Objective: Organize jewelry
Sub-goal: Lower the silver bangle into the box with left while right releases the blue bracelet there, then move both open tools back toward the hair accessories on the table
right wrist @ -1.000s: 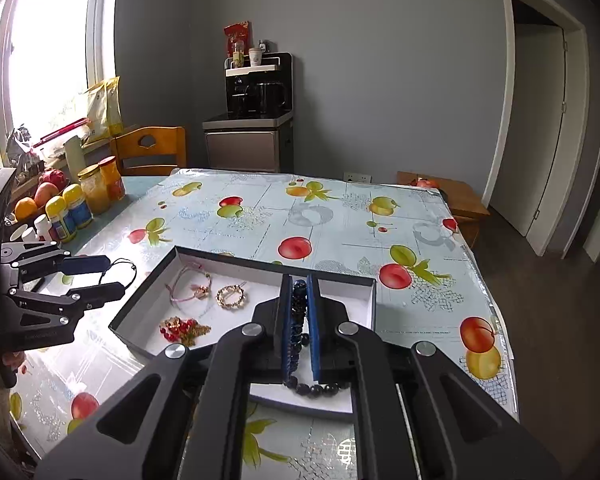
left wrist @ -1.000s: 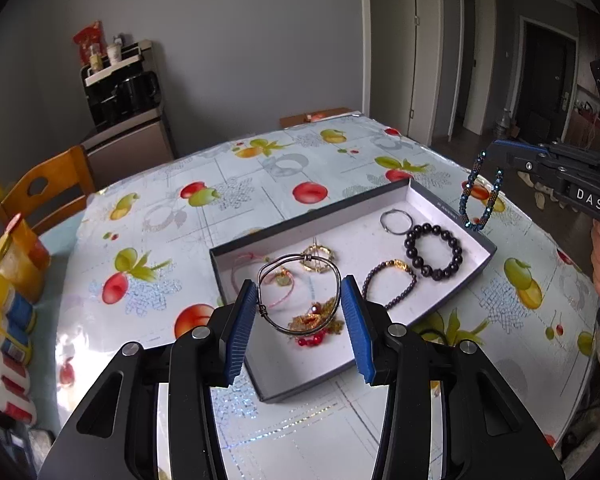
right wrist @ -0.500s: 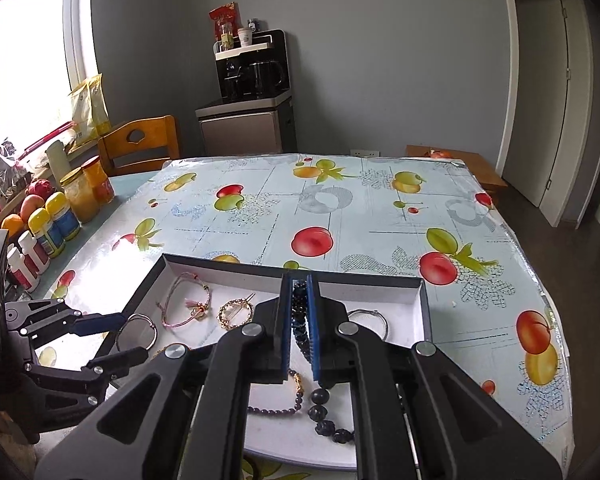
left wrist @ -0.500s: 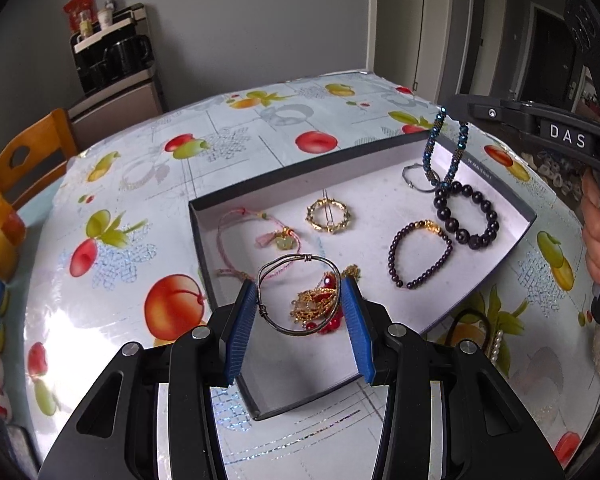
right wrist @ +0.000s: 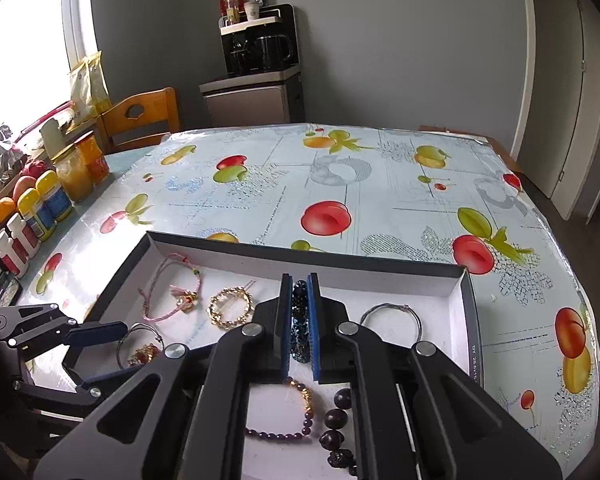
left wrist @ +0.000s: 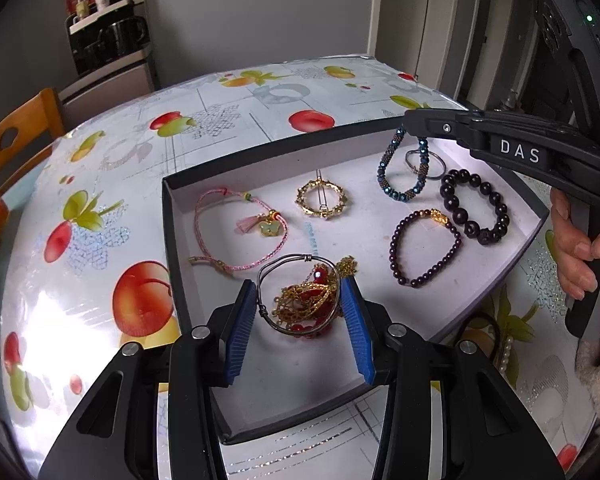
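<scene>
A black-walled box with a white floor lies on the table and holds jewelry. My left gripper is shut on a thin dark wire bangle, held just above a gold and red chain pile at the box's near left. My right gripper is shut on a blue beaded bracelet, which hangs with its lower end on the box floor by a silver ring bangle. A pink cord bracelet, a gold ring and two dark bead bracelets lie in the box.
The table has a fruit-print cloth. Jars and bottles line its left edge, with a wooden chair behind. A pearl piece and dark cord lie outside the box at the right.
Both grippers have moved lower and further over the box. The blue bracelet has come down from above the box's right wall to its floor. The wire bangle has dropped toward the chain pile.
</scene>
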`<state>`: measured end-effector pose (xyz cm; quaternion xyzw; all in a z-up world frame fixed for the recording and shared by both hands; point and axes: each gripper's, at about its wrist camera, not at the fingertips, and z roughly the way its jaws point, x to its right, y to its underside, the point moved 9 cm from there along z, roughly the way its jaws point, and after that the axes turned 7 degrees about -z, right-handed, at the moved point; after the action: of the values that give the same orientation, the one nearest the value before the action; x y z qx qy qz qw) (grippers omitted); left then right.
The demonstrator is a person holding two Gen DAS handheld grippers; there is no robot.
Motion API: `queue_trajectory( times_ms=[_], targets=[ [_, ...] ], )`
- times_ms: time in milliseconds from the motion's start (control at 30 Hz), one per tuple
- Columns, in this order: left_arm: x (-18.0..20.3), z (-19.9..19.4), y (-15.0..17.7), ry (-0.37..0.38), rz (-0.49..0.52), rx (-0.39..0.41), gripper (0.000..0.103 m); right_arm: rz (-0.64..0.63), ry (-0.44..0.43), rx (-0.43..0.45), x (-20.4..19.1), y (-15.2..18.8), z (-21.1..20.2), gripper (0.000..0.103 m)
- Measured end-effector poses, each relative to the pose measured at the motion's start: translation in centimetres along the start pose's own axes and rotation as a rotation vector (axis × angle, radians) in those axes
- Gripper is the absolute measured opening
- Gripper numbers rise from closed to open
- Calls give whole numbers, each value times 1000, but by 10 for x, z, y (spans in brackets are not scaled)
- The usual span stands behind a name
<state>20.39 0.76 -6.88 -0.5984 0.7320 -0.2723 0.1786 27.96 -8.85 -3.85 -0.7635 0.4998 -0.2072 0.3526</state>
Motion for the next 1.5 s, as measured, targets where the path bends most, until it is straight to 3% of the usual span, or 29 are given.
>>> queue_trajectory(
  times_ms=[433,800,867,933,1000,1167,1300,1367,1500],
  targets=[
    [-1,6,3,-6,0,-1,46,18,9,-126,13,30,28,7],
    [-1,2,2,-12,11,23,54,27,27,-136,18,33,26,9],
    [-2,1,1,-12,10,31,56,26,31,-136,19,33,24,13],
    [-2,-2,-1,-9,8,44,61,32,36,-128,19,33,21,27],
    [-1,-6,-3,-3,6,58,64,36,40,-119,20,31,17,28],
    [3,-16,-9,6,3,88,75,57,53,-90,20,30,-1,42],
    [3,-28,-15,-8,-5,109,79,53,69,-71,21,31,-20,53],
    [4,-36,-18,-17,-3,122,81,39,74,-54,20,31,-32,65],
    [6,-53,-22,-21,-14,146,82,-6,92,-26,16,34,-57,73]
  ],
)
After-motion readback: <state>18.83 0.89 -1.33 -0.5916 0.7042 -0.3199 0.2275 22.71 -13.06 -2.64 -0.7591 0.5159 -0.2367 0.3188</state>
